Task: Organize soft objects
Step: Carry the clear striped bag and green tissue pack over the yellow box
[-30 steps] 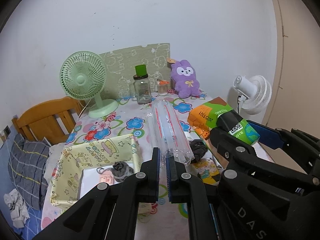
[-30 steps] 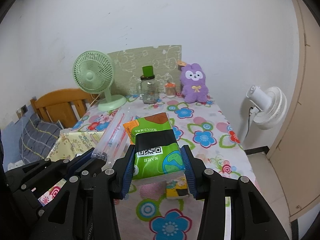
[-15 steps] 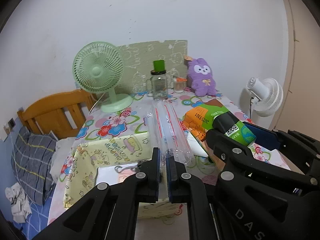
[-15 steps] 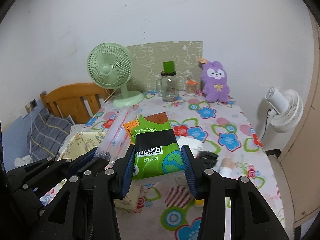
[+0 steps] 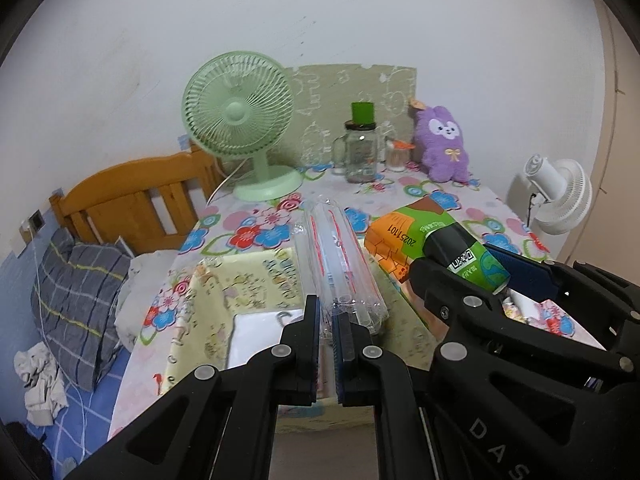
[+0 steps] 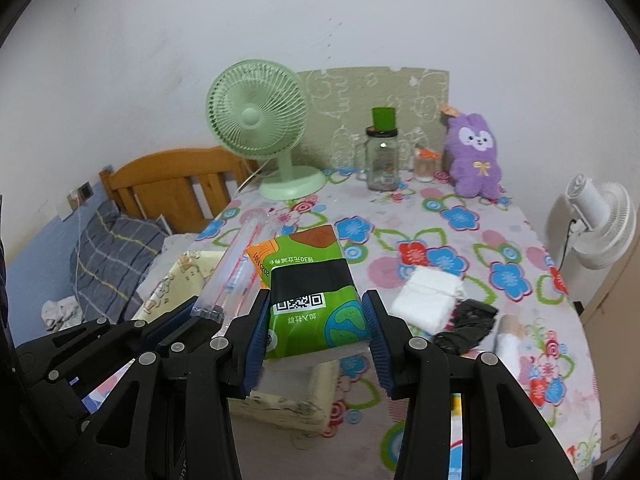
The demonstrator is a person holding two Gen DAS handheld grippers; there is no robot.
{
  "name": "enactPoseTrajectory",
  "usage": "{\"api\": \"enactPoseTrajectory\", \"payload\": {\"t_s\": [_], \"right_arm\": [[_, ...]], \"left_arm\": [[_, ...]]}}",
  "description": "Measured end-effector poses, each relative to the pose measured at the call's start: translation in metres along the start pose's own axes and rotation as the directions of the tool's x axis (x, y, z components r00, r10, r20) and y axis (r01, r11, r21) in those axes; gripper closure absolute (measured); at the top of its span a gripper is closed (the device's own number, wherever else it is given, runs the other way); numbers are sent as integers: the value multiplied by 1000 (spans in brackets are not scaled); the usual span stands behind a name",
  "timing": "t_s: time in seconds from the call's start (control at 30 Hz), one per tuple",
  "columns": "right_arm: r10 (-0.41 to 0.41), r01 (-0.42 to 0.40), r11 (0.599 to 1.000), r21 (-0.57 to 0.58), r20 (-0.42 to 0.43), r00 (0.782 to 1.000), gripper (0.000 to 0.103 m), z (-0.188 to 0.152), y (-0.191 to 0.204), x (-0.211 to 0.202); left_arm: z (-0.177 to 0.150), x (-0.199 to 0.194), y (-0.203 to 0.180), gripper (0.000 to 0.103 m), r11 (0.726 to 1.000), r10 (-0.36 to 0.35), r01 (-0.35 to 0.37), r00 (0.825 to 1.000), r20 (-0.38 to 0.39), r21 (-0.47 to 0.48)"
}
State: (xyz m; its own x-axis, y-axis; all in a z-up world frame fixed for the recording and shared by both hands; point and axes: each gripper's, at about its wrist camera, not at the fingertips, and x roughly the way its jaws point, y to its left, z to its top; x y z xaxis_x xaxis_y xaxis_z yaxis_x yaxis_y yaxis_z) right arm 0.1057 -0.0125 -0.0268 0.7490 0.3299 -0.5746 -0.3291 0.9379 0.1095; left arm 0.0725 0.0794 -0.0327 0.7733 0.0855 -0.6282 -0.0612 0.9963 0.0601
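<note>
Jaws both clamped: left gripper (image 5: 328,330) on clear plastic bag (image 5: 340,264), right gripper (image 6: 316,340) on green tissue pack (image 6: 310,292), both held over yellow fabric bin (image 5: 240,292). Nothing dropped in yet; white cloth (image 6: 430,298), black item (image 6: 468,322) left on table (image 6: 440,224).

Glossy plastic tissue pack (image 6: 316,292), clear plastic bag (image 5: 340,264), fuzzy plush toy (image 6: 476,156).

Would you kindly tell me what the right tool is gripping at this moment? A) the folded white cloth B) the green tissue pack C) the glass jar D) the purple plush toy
B: the right tool has its blue pads pressed on both sides of the green tissue pack, while the purple plush toy, glass jar and folded white cloth sit on the table untouched.
</note>
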Motion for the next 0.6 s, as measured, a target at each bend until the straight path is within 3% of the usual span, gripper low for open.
{"api": "enactPoseTrajectory", "payload": {"t_s": [0.6], "right_arm": [[49,-52,998,-27,-96,994,54,-8,34,49]], "left_arm": [[-18,30,38,100,998,33,-37,995,-95,-43]]}}
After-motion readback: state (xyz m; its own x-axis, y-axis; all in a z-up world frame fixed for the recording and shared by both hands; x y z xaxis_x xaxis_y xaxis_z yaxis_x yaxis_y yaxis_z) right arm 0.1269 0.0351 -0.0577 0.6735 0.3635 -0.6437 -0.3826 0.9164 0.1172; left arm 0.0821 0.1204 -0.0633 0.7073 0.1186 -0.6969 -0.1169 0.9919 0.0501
